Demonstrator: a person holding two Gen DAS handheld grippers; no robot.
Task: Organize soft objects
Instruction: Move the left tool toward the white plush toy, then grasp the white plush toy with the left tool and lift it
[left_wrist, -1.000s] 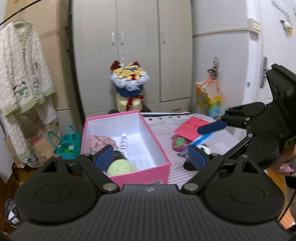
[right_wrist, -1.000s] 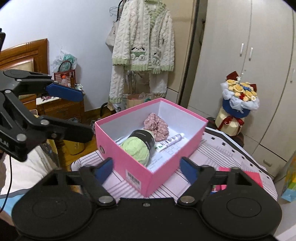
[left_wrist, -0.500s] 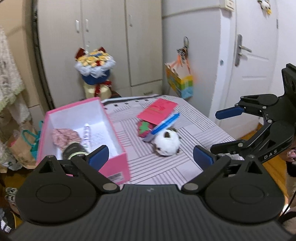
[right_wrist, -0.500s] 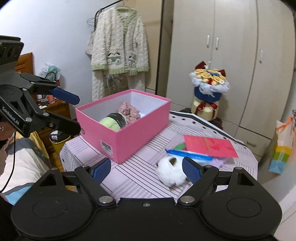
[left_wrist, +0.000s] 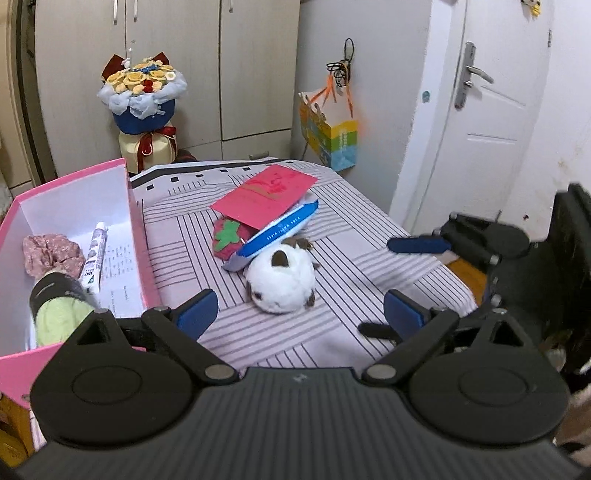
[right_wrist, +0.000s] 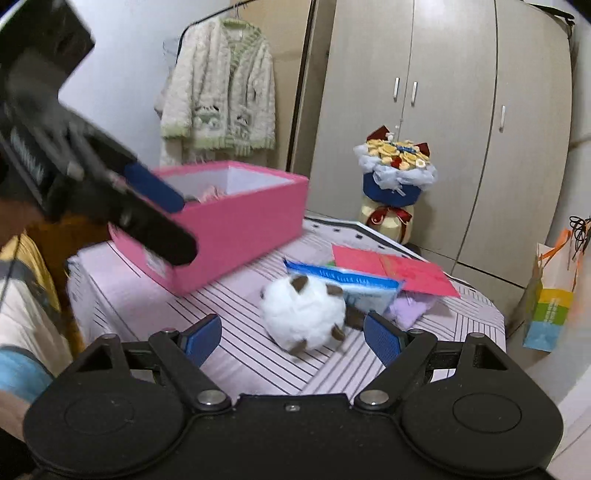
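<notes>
Pink box (left_wrist: 136, 236) at the left of the striped surface (left_wrist: 332, 332) already holds a green yarn ball (left_wrist: 61, 314) and a pink scrunchie (left_wrist: 48, 254) (plus a tube); the white plush (left_wrist: 280, 284), the strawberry plush (left_wrist: 229, 240) under the red card (left_wrist: 266, 195) and a lilac soft piece (right_wrist: 410, 310) are not yet boxed, so roughly half is left, I'd judge. Left hand-held gripper (left_wrist: 299, 314) and right hand-held gripper (right_wrist: 291, 338) both tilt down at the white plush near centre, jaws spread, the left's having just widened and then eased in slightly, nothing pinched.

On the table (left_wrist: 332, 332) a box (left_wrist: 135, 221) stood at the left, holding a scrunchie (left_wrist: 50, 253), a tube (left_wrist: 95, 258) and a yarn ball (left_wrist: 59, 314). Right of it lay a plush toy (left_wrist: 280, 284), touching a packet (left_wrist: 280, 230) under an envelope (left_wrist: 266, 194).
</notes>
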